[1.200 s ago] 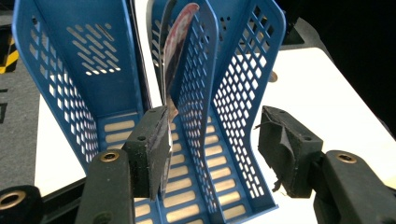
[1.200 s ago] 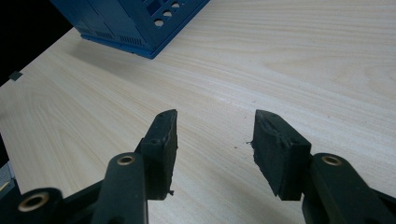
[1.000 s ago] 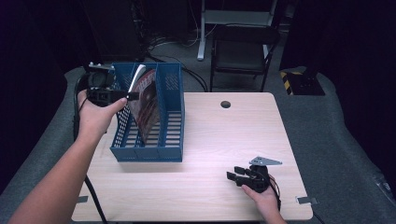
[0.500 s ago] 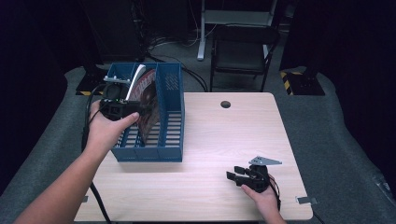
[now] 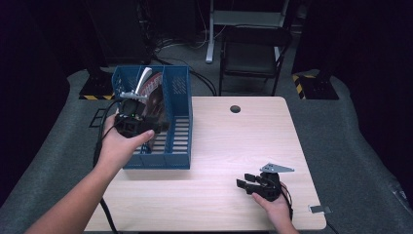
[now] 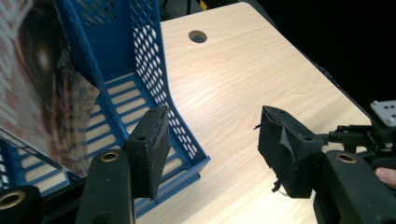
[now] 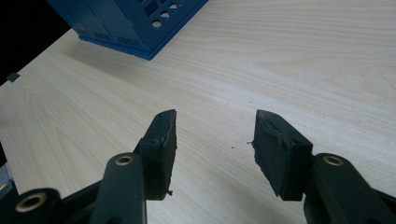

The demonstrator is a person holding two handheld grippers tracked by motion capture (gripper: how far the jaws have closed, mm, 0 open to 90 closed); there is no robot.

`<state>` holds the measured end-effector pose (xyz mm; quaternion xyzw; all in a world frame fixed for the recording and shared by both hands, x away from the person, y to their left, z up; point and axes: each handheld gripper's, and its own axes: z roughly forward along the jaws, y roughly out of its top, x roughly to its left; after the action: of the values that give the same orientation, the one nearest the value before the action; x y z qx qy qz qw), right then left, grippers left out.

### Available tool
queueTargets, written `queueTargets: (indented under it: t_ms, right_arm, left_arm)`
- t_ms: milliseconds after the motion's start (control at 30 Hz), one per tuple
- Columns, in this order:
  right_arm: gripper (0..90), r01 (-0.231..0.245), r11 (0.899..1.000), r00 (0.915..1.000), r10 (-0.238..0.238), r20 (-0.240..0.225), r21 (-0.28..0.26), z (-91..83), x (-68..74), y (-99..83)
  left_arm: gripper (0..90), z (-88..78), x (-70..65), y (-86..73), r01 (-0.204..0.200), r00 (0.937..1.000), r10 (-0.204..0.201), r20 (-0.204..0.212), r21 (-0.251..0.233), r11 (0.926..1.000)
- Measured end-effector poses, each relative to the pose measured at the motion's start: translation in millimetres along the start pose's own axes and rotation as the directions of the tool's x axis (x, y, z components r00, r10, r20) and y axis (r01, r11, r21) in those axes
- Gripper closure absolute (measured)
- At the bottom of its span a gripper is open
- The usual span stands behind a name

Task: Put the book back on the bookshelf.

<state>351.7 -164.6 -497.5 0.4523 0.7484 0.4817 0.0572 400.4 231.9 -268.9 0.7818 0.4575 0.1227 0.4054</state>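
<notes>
Standing tilted in the blue file rack's (image 5: 176, 146) left compartment, the magazine (image 6: 42, 84) lies at ten o'clock from the released, empty left gripper (image 6: 212, 154); right gripper (image 5: 253, 184) idles open on the worktop (image 5: 234, 141), farther off.

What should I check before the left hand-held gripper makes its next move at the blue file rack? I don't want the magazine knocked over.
1. Left hand-held gripper jaws open with nothing between them: ok.
2. Magazine inside the blue file rack, leaning rather than upright: ok, it is in; whether it is stable, cannot tell.
3. Left jaws apart from the magazine: ok in the left gripper view.
4. Right hand-held gripper open and empty over the table, away from the rack: ok.
5. Rack standing flat on the table: ok.
6. Cable trailing from the left hand-held gripper free of the rack: cannot tell.
</notes>
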Motion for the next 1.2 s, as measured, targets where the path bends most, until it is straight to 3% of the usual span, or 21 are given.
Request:
queueTargets:
  t_ms: [533, 900, 1067, 1200]
  right_arm:
    - [48.6, -0.001, 1.000, 1.0000, 0.001, 0.005, 0.000, -0.8, -0.6, 0.1]
    - [48.3, -0.003, 1.000, 1.0000, 0.003, 0.005, -0.003, -1.3, -0.8, 0.1]
    - [48.2, -0.001, 1.000, 1.0000, 0.001, 0.006, -0.005, -1.6, -1.1, 0.0]
    - [48.2, -0.002, 1.000, 1.0000, 0.002, 0.006, -0.004, -1.5, -0.8, 0.0]
  left_arm:
    - [41.5, 22.1, -18.2, -38.0, -0.079, 0.9942, 0.076, 0.077, 0.045, 0.9959]
    - [39.3, 45.8, -26.0, -68.4, -0.105, 0.9914, 0.098, 0.087, 0.081, 0.9912]
    - [39.0, 54.2, -30.7, -81.1, -0.146, 0.9869, 0.138, 0.084, 0.093, 0.9850]
    - [38.0, 59.7, -34.0, -91.3, -0.151, 0.9855, 0.143, 0.092, 0.091, 0.9844]
